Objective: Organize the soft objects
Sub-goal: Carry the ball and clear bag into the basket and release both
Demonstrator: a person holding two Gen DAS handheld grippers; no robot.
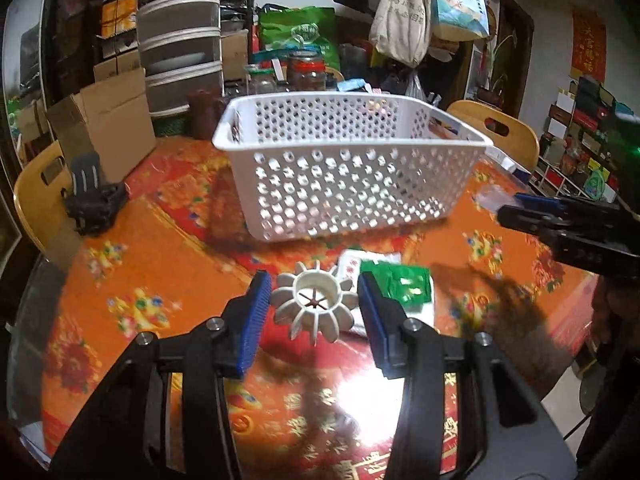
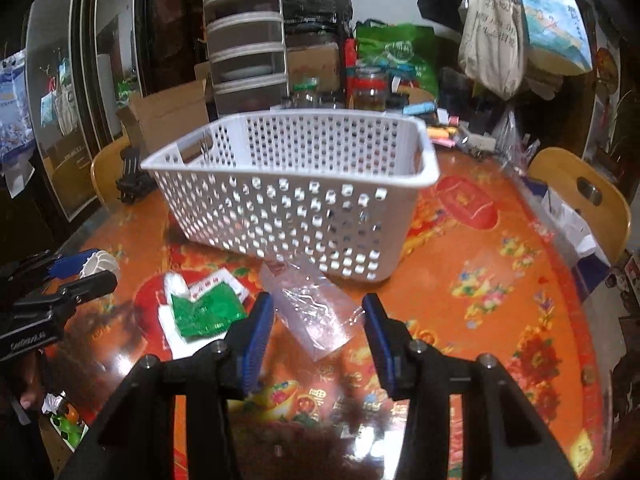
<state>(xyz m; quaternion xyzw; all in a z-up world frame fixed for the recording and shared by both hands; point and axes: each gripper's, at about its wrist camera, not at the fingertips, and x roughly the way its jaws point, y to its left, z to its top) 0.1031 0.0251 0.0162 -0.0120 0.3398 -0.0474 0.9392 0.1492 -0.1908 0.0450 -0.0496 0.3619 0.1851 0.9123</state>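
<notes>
Basket (image 1: pixel 348 168) of white perforated plastic stands on the tabletop (image 1: pixel 160 264) with nothing visible inside it through the holes or over the rim, so by my judgement the sorting has barely begun. Three items lie in front of it: a white ribbed ring-shaped object (image 1: pixel 316 300), a green-and-white packet (image 1: pixel 404 286) just beside it, and a clear plastic bag (image 2: pixel 316 312) near the basket's front wall. The left hand-held gripper (image 1: pixel 316 312) is spread wide with the ribbed ring between its blue pads, neither pad pressing on it as far as I can tell. The right hand-held gripper (image 2: pixel 318 328) is likewise wide open, straddling the clear bag without gripping it. Both pickups seem about to start; all three pieces are left to lift and drop into the basket. Whether the ribbed ring is truly soft cannot be told here.
</notes>
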